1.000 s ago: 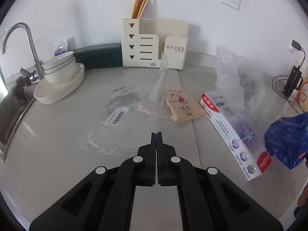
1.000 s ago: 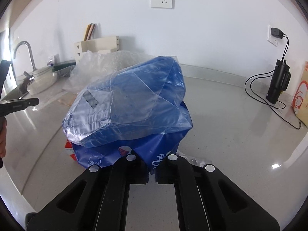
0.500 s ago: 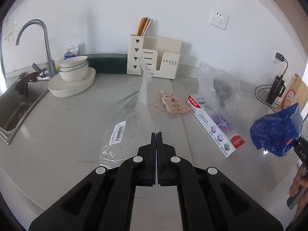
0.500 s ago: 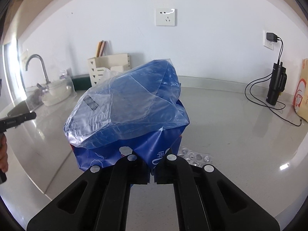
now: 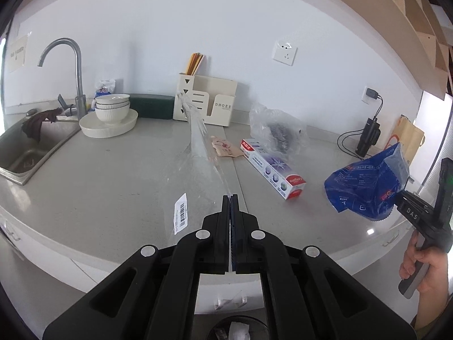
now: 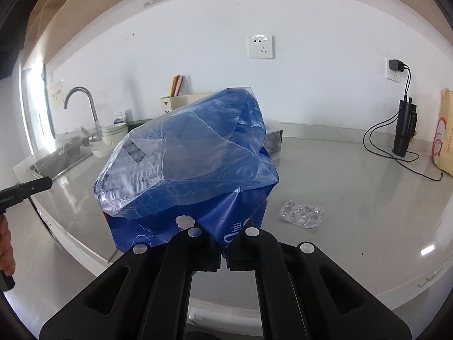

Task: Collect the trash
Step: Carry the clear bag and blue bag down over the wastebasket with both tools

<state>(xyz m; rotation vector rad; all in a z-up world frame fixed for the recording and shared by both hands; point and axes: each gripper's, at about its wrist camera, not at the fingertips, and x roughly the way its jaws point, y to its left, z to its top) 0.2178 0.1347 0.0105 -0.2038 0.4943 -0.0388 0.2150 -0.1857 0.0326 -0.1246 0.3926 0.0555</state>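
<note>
My left gripper (image 5: pixel 230 198) is shut on a clear plastic bag (image 5: pixel 198 153) with a barcode label (image 5: pixel 181 214); the bag hangs stretched out above the grey counter (image 5: pixel 113 181). My right gripper (image 6: pixel 225 255) is shut on a blue plastic package (image 6: pixel 184 164) and holds it in the air near the counter's front edge; it also shows at the right of the left wrist view (image 5: pixel 368 184). A pink sachet (image 5: pixel 225 147), a toothpaste box (image 5: pixel 271 170), a crumpled clear bag (image 5: pixel 276 133) and an empty blister pack (image 6: pixel 301 214) lie on the counter.
A sink (image 5: pixel 25 153) with faucet (image 5: pixel 76 85) is at the left, beside stacked bowls on a plate (image 5: pixel 110 113). A cream organizer (image 5: pixel 206 100) stands at the wall. A black charger with cables (image 6: pixel 405 133) and a paper bag (image 6: pixel 444 133) stand at the right. A bin (image 5: pixel 235 328) shows below.
Both grippers have pulled back and up from the counter. The clear bag has lifted off the surface and the blue package has risen with the right gripper.
</note>
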